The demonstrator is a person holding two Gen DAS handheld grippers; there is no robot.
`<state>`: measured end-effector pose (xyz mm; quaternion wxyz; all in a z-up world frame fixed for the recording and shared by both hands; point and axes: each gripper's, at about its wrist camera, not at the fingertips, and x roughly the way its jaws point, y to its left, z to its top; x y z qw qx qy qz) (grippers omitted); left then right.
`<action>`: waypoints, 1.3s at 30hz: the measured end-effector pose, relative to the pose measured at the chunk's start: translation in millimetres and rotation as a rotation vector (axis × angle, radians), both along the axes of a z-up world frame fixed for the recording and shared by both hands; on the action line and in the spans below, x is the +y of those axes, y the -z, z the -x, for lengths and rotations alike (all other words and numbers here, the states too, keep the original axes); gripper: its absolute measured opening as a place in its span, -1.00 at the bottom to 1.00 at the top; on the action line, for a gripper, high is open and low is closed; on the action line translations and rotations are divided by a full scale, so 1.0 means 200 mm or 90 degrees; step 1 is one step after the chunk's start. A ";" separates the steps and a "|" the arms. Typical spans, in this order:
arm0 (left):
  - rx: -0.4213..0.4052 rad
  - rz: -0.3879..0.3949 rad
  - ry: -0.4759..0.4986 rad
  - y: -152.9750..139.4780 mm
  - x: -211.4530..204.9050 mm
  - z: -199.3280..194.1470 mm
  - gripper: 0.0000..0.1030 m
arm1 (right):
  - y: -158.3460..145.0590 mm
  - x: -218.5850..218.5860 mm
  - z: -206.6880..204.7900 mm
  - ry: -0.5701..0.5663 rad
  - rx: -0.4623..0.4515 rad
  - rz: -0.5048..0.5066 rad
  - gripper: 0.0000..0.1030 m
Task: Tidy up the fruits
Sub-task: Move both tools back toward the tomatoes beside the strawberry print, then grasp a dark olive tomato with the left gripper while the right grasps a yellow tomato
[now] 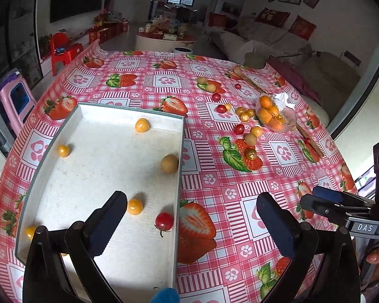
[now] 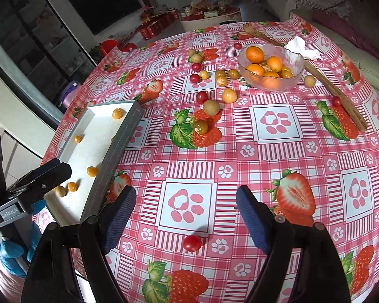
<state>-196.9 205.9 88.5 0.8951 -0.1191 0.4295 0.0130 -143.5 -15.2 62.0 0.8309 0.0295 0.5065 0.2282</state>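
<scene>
On the left side of the counter (image 1: 240, 189), which is covered by a pink checked cloth with strawberry and paw prints, stands a shallow rectangular grey tray with a white floor (image 1: 128, 112). Inside it lie several small orange-yellow round fruits (image 1: 141, 125), one brownish round fruit (image 1: 169, 163) against the right wall and one red cherry tomato (image 1: 164, 221) near the same wall. The left gripper (image 1: 189, 224) hangs over the near right corner of the tray, released, its jaws wide apart with nothing between them. To the right, more small fruits are scattered on the cloth beside a clear glass bowl of oranges (image 2: 271, 67) and a long wooden utensil (image 2: 336, 92). The right gripper (image 2: 187, 217) is also released, and another red cherry tomato (image 2: 192, 243) lies on the cloth between its fingers, not touched
</scene>
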 end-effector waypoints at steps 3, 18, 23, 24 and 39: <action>0.038 -0.018 0.003 0.02 -0.09 -0.03 1.00 | 0.01 -0.07 0.01 0.016 -0.002 0.005 0.63; 0.081 -0.113 0.018 0.14 -0.50 -0.29 1.00 | 0.02 -0.39 -0.12 0.097 0.003 0.009 0.63; 0.084 -0.139 0.023 0.20 -0.55 -0.43 1.00 | 0.09 -0.39 -0.28 0.112 0.028 0.002 0.63; 0.085 -0.142 0.023 0.22 -0.56 -0.46 1.00 | 0.10 -0.39 -0.32 0.115 0.032 0.002 0.63; 0.115 -0.132 0.029 0.38 -0.59 -0.70 0.17 | 0.22 -0.29 -0.64 0.099 0.061 -0.016 0.36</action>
